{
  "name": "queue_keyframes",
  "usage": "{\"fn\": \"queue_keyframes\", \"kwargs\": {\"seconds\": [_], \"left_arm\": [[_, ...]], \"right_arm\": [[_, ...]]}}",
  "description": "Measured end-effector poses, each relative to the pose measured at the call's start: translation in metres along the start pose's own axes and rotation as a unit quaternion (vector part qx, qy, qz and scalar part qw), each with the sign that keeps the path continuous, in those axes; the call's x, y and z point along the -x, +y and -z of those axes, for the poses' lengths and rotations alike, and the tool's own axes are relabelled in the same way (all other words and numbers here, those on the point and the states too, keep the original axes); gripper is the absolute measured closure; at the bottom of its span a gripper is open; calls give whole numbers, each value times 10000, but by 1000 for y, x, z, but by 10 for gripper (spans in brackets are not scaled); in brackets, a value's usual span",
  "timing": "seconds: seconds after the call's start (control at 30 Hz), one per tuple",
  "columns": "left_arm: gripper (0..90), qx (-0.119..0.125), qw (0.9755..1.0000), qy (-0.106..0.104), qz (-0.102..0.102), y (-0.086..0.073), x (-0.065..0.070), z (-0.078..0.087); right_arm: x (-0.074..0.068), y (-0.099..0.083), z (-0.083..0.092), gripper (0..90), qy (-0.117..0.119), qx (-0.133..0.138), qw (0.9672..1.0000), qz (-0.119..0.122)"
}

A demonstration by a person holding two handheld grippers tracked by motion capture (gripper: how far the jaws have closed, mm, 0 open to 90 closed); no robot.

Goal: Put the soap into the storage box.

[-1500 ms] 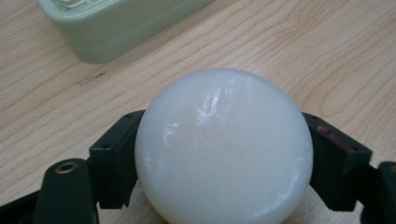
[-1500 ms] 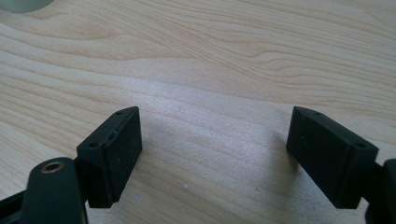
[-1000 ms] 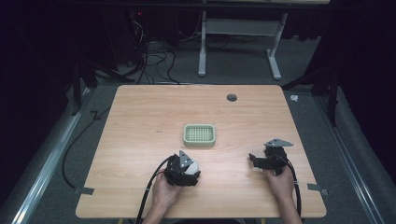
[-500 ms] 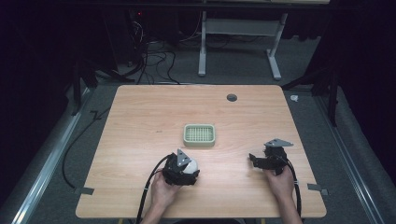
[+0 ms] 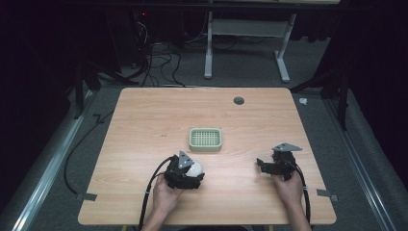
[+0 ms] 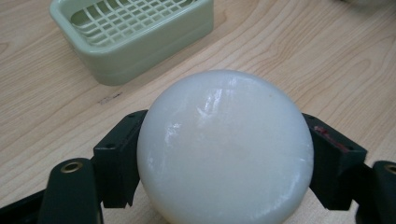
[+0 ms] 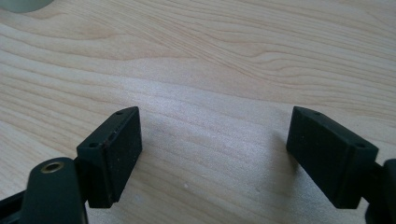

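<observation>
A round white soap bar (image 6: pixel 225 147) sits between the jaws of my left gripper (image 6: pixel 224 154), which is shut on it; both pads press its sides. From above, the white soap bar (image 5: pixel 195 168) and my left gripper (image 5: pixel 186 174) are near the table's front, left of centre. A pale green slatted soap dish (image 5: pixel 205 139) stands just beyond, empty; in the left gripper view the soap dish (image 6: pixel 135 35) is at upper left. My right gripper (image 5: pixel 263 165) rests at the front right, open, with bare wood between its jaws (image 7: pixel 212 154).
The wooden table (image 5: pixel 144 120) has a small dark round hole (image 5: pixel 238 100) near its far edge. Cables trail off the front edge from each gripper. Beyond the table are a dark floor, a metal stand's legs and loose cables.
The left gripper with the soap has shifted slightly left and nearer between the earlier frames and now. The right gripper has stayed put.
</observation>
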State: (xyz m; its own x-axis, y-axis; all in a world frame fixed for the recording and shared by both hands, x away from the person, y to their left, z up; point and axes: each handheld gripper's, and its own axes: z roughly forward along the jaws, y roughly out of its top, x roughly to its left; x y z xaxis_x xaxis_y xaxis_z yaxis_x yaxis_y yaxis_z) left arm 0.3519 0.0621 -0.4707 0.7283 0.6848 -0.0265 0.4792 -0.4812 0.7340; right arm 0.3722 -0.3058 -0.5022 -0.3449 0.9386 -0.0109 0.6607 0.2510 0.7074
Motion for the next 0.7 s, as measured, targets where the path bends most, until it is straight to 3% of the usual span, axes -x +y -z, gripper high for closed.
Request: {"fn": "queue_keyframes", "kwargs": {"seconds": [0.17, 0.7], "left_arm": [[248, 119, 9993, -259, 251, 2, -7, 4], [248, 33, 9998, -205, 69, 20, -13, 11]], "right_arm": [[0, 0, 0, 190, 2, 1, 10000, 2], [0, 0, 0, 190, 3, 8, 10000, 10]]}}
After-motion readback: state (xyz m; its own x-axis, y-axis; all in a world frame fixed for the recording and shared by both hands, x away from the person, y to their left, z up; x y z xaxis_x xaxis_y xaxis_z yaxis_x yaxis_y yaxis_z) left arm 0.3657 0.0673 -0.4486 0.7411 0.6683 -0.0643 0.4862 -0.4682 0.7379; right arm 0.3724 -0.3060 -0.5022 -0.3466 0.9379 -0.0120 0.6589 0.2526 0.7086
